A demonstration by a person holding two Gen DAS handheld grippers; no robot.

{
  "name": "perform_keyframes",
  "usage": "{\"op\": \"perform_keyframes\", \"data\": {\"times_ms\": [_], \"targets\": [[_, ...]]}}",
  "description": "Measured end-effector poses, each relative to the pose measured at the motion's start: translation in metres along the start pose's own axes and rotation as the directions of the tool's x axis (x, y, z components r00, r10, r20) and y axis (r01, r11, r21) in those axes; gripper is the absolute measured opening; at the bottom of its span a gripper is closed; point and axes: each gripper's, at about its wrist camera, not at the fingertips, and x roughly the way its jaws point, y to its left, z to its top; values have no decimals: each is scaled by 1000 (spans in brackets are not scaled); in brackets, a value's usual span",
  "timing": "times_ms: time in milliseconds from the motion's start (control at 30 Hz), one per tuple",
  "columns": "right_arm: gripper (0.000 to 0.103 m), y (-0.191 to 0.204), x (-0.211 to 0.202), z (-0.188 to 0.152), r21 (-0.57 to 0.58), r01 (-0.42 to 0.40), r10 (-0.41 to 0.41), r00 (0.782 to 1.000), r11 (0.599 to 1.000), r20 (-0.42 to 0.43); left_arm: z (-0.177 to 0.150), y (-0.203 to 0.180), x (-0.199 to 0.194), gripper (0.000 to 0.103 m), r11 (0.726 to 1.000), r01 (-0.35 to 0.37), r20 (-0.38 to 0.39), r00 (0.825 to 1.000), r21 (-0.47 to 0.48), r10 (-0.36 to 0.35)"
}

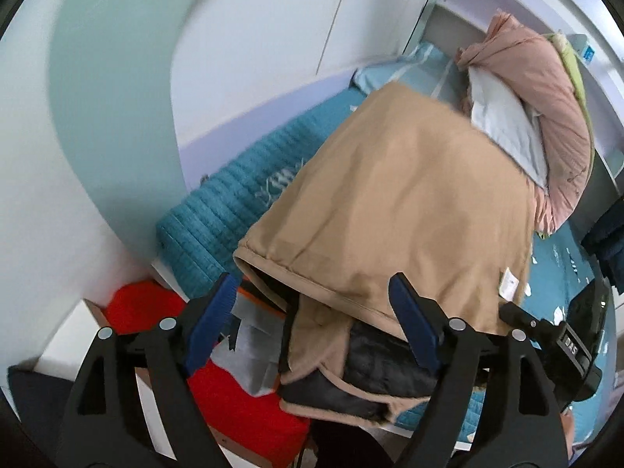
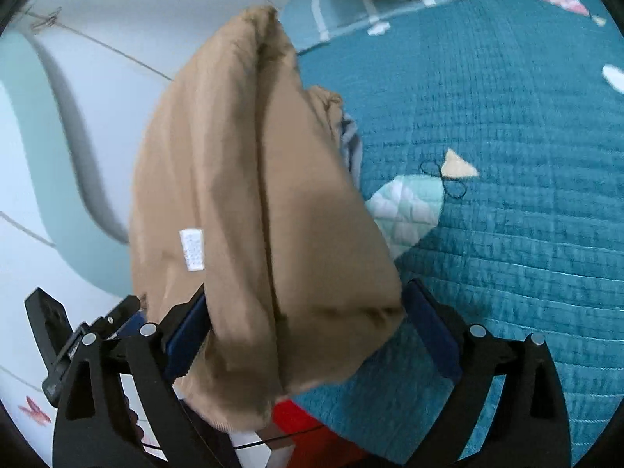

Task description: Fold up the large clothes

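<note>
A tan coat (image 1: 409, 195) with a dark lining (image 1: 382, 355) lies folded on the teal quilted bed (image 1: 218, 210), its hem hanging over the near edge. My left gripper (image 1: 316, 312) is open. The hem lies between its blue pads (image 1: 413, 319), which stand wide and do not press on it. In the right wrist view the same coat (image 2: 241, 195) shows a white label and bunches between the spread pads (image 2: 429, 327) of my right gripper (image 2: 308, 331). That gripper is open too, with the cloth loose in the gap.
A pink quilt (image 1: 546, 89) and a white pillow (image 1: 503, 117) lie at the far end of the bed. A red object (image 1: 241, 401) sits low beside the bed at the left. A pale wall runs along the bed's left side. The right tool's black housing (image 1: 581, 335) is at the coat's right.
</note>
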Motion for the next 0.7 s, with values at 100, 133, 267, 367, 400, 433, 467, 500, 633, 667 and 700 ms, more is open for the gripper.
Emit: {"op": "perform_keyframes", "data": {"times_ms": [100,133,267,367,400,433,467,500,633,667,700], "targets": [[91,7,-21,-4,-59,19,-21,1000,998,-18,-9,-20,-35,87,997,-39,64,997,60,35],[91,27,-18,-7,-90,40,-42,999,995,-16,-13,-28,-48,89,996,-45,84,996,83,38],[91,58,-76,-29,-227,110,-105,994,968,35,-35,-70,-100,89,981,-68,168,985,181,37],[91,79,-125,-46,-296,161,-143,986,941,80,-52,-98,-130,92,973,-77,198,980,219,33],[91,83,-142,-51,-310,182,-159,982,933,98,-59,-109,-141,92,970,-72,201,979,232,25],[91,88,-156,-52,-318,190,-162,980,929,112,-64,-118,-151,92,968,-65,205,979,243,14],[91,92,-175,-59,-332,202,-163,976,921,144,-69,-127,-158,92,966,-54,208,978,254,1],[93,95,-193,-66,-347,227,-173,969,910,178,-76,-139,-169,92,963,-47,213,977,265,-10],[95,99,-242,-90,-368,306,-206,936,878,286,-97,-180,-206,93,945,-39,244,969,325,-44],[95,102,-255,-95,-370,323,-212,927,871,311,-103,-192,-217,93,939,-46,263,963,342,-49],[95,104,-270,-103,-367,342,-216,914,865,343,-108,-202,-226,95,934,-48,277,959,354,-56]]}}
